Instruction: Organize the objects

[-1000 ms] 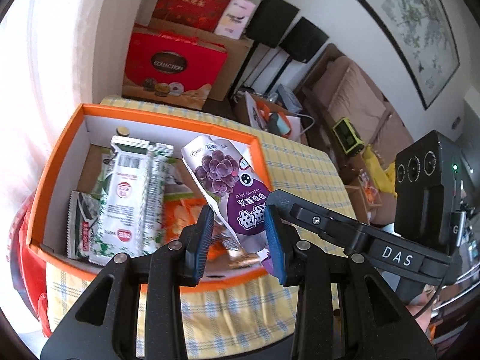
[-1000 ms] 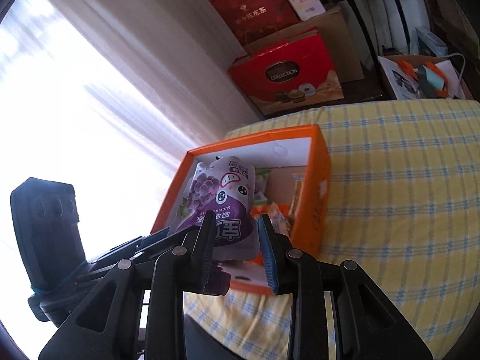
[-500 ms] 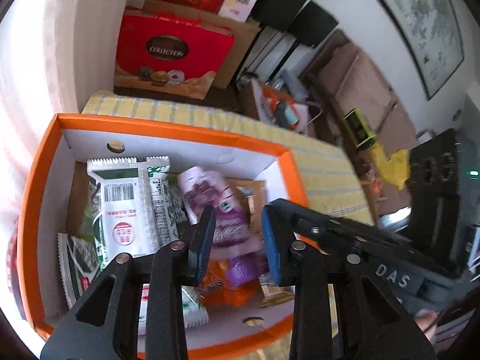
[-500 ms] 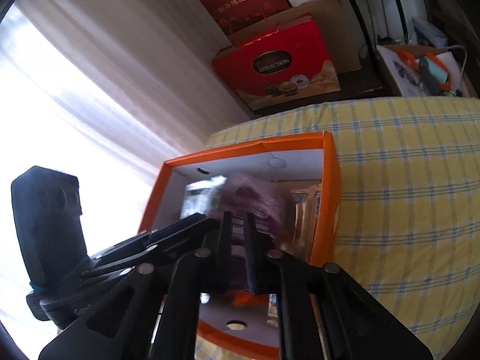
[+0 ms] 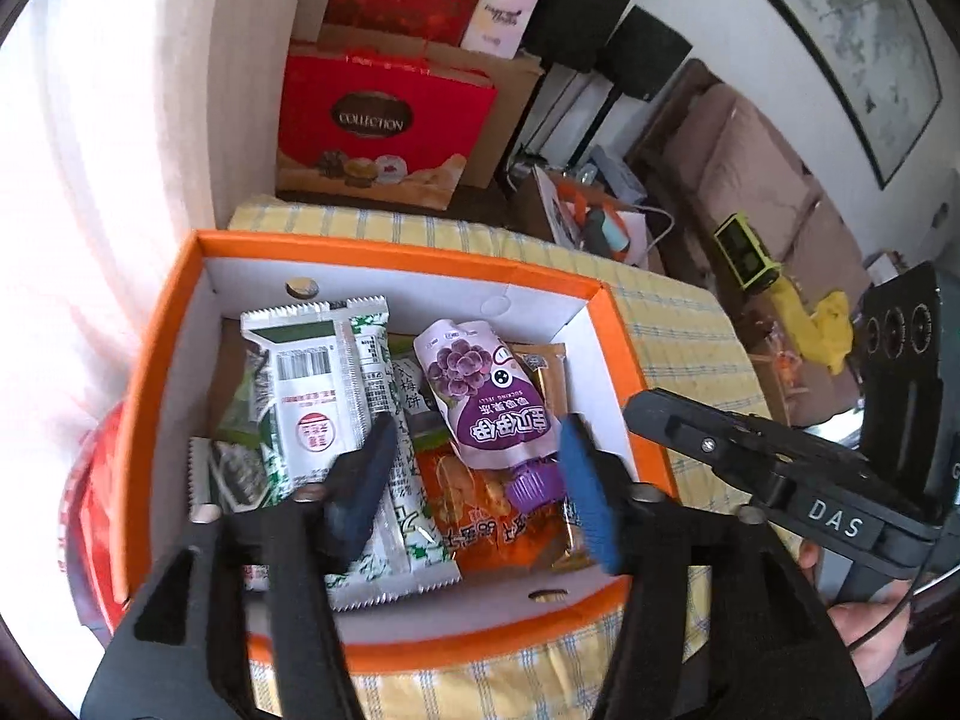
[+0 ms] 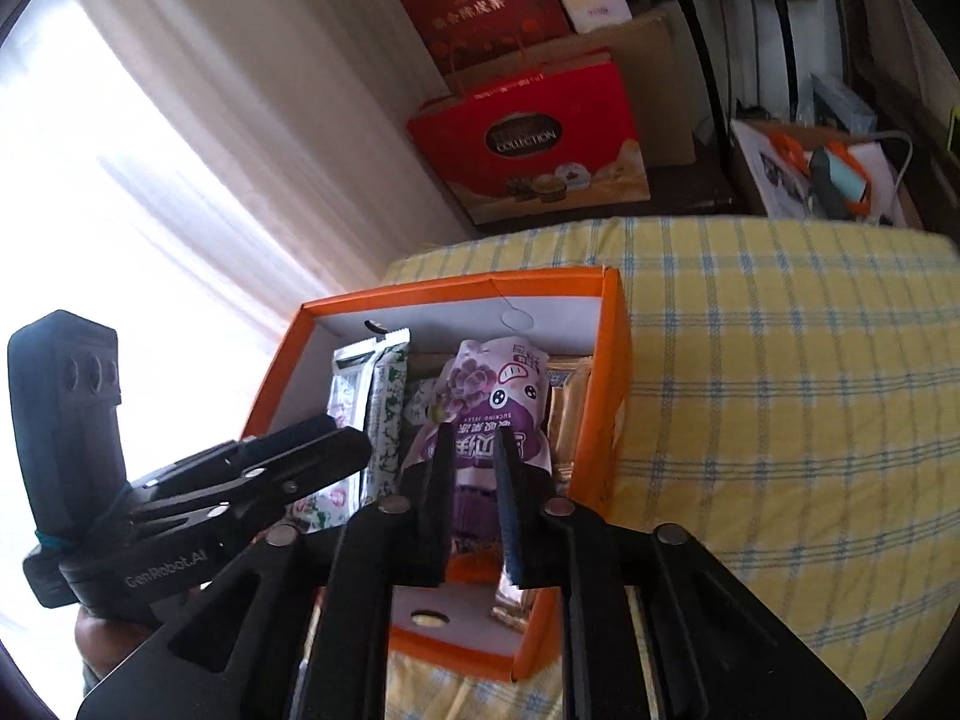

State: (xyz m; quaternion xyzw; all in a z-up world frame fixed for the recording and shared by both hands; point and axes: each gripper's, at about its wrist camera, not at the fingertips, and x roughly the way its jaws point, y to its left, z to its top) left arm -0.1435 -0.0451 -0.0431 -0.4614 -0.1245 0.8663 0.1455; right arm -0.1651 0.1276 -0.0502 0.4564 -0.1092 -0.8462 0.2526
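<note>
The purple jelly pouch lay inside the orange box, on top of an orange snack bag and beside a green-and-white packet. The left tool had just been opening; its jaws stood wide apart above the pouch's cap, with nothing pinched. The right tool had also just parted slightly, its narrow gap over the pouch, pads clear of it. The box sat on a yellow checked cloth.
</note>
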